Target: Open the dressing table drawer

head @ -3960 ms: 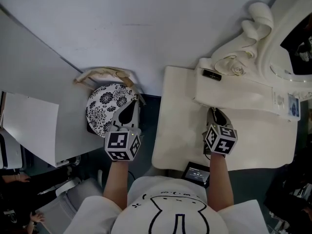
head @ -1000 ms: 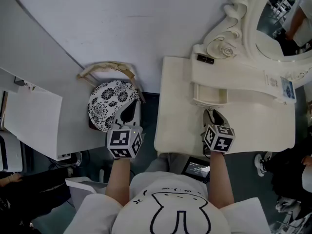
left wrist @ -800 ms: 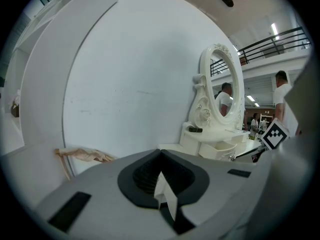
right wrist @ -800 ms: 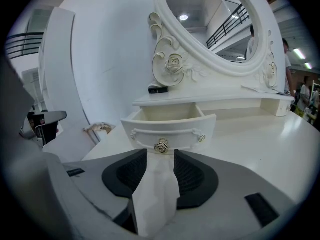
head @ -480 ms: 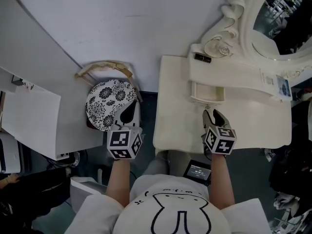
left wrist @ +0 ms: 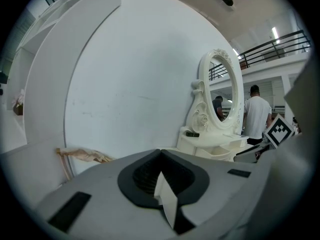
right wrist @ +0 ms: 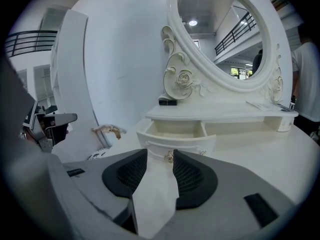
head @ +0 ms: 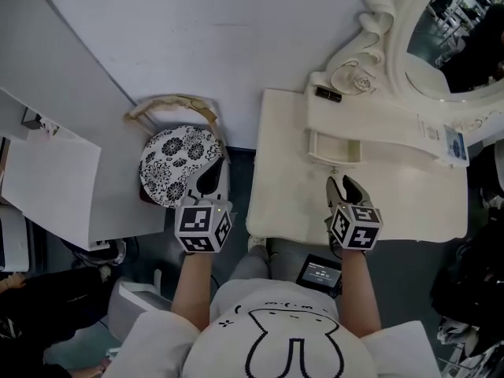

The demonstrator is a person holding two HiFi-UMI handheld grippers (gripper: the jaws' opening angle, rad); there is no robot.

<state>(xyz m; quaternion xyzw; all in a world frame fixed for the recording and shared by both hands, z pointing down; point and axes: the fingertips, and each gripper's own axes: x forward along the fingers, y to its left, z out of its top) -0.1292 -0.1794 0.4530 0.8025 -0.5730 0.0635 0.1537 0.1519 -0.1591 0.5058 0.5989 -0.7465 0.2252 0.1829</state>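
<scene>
**Drawer out, right jaws clear**

The dressing table drawer [head: 336, 148] is jutting over the bare tabletop [head: 409, 199]. The right gripper [head: 344, 181], jaws just opening and empty, is hovering short of the drawer knob [right wrist: 170, 156]. The left gripper [head: 208, 178], closed on nothing, is hanging beyond the tabletop's left edge.

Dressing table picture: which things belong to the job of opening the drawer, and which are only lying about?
For the job: drawer, already pulled out; its knob; right gripper, jaws just opened, nothing between them.
Lying about: small black object on the shelf; patterned stool; left gripper, shut, idle beside the dressing table.
</scene>
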